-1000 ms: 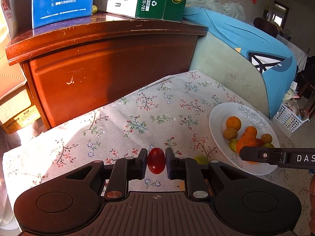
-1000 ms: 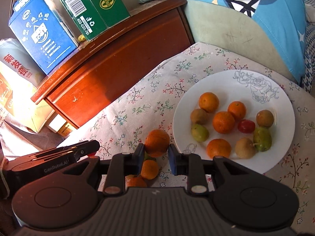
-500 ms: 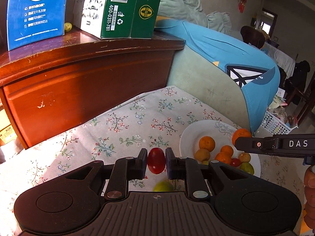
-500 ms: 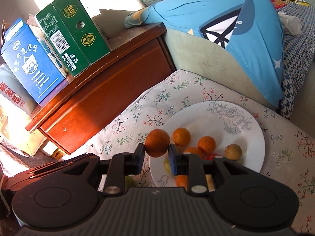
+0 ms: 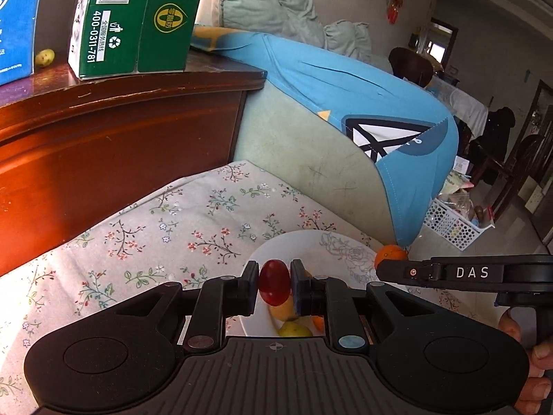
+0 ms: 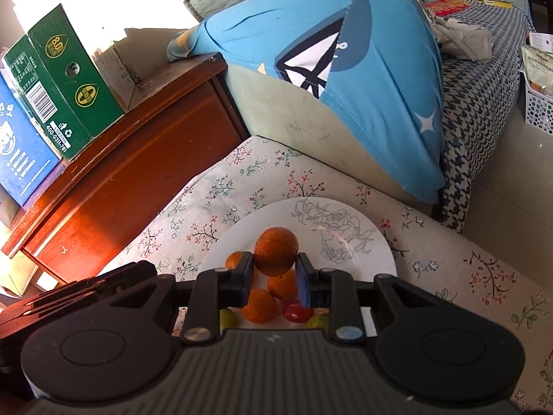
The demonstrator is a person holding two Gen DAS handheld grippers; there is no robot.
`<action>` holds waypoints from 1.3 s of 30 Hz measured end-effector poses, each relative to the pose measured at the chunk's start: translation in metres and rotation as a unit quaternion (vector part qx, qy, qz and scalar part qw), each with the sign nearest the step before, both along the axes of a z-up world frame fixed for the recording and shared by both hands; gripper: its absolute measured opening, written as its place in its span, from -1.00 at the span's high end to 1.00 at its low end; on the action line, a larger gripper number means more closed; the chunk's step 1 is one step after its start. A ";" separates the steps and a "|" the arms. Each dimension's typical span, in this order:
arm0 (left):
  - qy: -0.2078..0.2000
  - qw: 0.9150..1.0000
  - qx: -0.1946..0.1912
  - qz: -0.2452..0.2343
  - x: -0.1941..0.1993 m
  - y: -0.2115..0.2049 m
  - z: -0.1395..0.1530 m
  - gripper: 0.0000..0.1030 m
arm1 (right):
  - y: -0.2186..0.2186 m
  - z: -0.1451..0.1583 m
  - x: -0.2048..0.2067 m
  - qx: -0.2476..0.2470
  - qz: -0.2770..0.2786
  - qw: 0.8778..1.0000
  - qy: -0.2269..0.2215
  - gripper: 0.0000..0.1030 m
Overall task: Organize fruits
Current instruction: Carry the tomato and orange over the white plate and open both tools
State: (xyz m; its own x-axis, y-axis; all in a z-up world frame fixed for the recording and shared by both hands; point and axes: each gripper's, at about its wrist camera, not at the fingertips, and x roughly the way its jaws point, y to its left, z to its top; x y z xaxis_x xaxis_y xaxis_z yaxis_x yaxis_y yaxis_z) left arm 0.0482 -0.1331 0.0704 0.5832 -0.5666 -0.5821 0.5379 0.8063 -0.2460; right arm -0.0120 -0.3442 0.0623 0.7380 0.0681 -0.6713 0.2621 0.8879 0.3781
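A red tomato (image 5: 274, 282) is clamped in the left gripper (image 5: 274, 285), an orange (image 6: 276, 251) in the right gripper (image 6: 273, 269) (plate (image 6: 345, 228) just below both).

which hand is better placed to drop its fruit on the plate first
Right, probably. The right tongs hold the orange above the white plate. The left tongs hold the red tomato nearer the plate's rim.

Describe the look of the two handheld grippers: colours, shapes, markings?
Both are matte black plastic. The left gripper and the right gripper have ribbed bodies, round side discs and silver pivot screws. The right gripper's pads look blue, and its side reads "DAS" in white. No cables or sleeves are visible.
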 end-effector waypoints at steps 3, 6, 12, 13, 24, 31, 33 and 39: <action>0.004 1.000 -0.002 -0.009 0.003 -0.011 -0.003 0.67 | -0.006 -0.003 0.001 0.001 -0.007 1.000 0.003 0.49; 0.006 1.000 -0.004 -0.019 0.005 -0.021 -0.006 0.67 | -0.011 -0.006 0.002 0.007 -0.013 1.000 0.005 0.49; 0.005 0.999 -0.005 -0.036 0.009 -0.040 -0.014 0.67 | -0.019 -0.014 0.004 0.016 -0.030 0.999 0.020 0.49; 0.005 0.999 -0.004 -0.040 0.009 -0.044 -0.016 0.67 | -0.019 -0.016 0.003 0.015 -0.031 0.999 0.021 0.49; 0.013 0.999 0.000 -0.051 0.018 -0.064 -0.033 0.67 | -0.026 -0.028 0.003 0.032 -0.043 0.998 0.041 0.49; 0.007 0.999 0.002 -0.054 0.015 -0.068 -0.033 0.60 | -0.025 -0.029 0.004 0.034 -0.046 0.997 0.043 0.44; 0.003 0.999 0.007 -0.054 0.013 -0.068 -0.031 0.59 | -0.026 -0.029 0.003 0.033 -0.048 0.997 0.040 0.43; -0.017 0.999 0.016 -0.032 0.007 -0.061 -0.018 -0.11 | -0.030 -0.022 0.000 0.038 -0.059 0.997 0.026 0.43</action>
